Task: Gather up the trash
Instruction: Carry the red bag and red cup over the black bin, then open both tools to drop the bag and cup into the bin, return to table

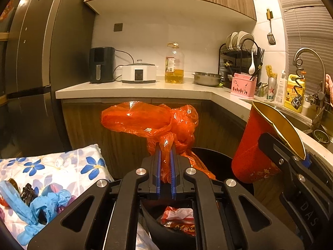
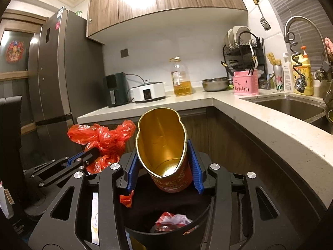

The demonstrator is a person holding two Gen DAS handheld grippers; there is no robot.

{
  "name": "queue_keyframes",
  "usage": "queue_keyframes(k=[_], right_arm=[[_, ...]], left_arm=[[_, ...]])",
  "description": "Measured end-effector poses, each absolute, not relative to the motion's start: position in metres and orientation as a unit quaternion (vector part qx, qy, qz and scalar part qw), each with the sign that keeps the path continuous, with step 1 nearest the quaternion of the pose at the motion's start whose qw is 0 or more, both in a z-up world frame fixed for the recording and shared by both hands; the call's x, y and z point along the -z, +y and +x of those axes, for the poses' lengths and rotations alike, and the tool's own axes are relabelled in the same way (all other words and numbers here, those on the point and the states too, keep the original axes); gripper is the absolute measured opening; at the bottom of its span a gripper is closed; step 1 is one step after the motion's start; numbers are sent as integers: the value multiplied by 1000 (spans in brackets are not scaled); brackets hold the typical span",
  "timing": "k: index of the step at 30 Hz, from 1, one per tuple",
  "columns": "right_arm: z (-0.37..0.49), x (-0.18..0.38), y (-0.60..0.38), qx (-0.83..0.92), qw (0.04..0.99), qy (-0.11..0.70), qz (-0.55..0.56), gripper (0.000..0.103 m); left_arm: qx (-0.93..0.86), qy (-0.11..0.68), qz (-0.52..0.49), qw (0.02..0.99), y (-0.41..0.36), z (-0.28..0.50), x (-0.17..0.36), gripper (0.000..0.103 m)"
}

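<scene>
Left hand-held gripper clamped on knotted red plastic bag, held above black bin. Right hand-held gripper squeezing dented red tube, gold inside, over same bin. Wrappers inside bin.

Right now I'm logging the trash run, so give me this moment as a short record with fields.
left gripper: shut on the orange plastic bag, held above the bin
right gripper: shut on the red paper cup, gold inside, mouth tilted toward the camera
black bin: below both grippers, wrappers already inside
floral cloth: left of the bin, blue plastic scraps lying on it
</scene>
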State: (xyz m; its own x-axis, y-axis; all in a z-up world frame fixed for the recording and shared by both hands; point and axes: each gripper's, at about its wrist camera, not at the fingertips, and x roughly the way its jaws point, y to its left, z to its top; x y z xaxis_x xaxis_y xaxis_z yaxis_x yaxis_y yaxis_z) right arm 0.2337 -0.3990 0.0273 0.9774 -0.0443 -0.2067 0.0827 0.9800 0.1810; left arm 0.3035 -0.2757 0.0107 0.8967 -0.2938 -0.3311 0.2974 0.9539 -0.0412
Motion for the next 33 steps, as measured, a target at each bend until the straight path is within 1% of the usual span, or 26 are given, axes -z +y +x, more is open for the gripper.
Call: queue_keyframes(k=[2, 3, 7, 11, 17, 19, 21, 24, 31, 33], right_arm=[[236, -27, -398, 31, 990, 103, 94, 45], [237, -26, -399, 30, 990, 103, 95, 48], [244, -23, -402, 31, 988, 111, 101, 52], [245, -20, -404, 37, 987, 119, 105, 55], [246, -20, -405, 37, 986, 122, 107, 56], [245, -20, -404, 37, 986, 122, 106, 60], [246, -21, -403, 37, 986, 122, 104, 61], [246, -21, -402, 36, 987, 122, 102, 68], [236, -24, -401, 36, 986, 117, 110, 69], [231, -24, -400, 35, 986, 116, 112, 71]], left_arm=[[153, 169, 7, 974, -276, 305, -9, 10], [152, 171, 8, 973, -276, 307, -8, 12], [150, 175, 4, 973, -274, 312, -4, 36], [145, 181, -4, 973, -268, 315, -2, 43], [133, 183, -18, 974, -259, 315, -2, 48], [133, 183, -19, 974, -258, 314, -2, 49], [131, 181, -21, 975, -256, 312, -2, 53], [129, 179, -22, 975, -253, 310, -2, 53], [120, 176, -26, 977, -243, 305, -5, 53], [118, 173, -27, 977, -239, 299, -7, 57]])
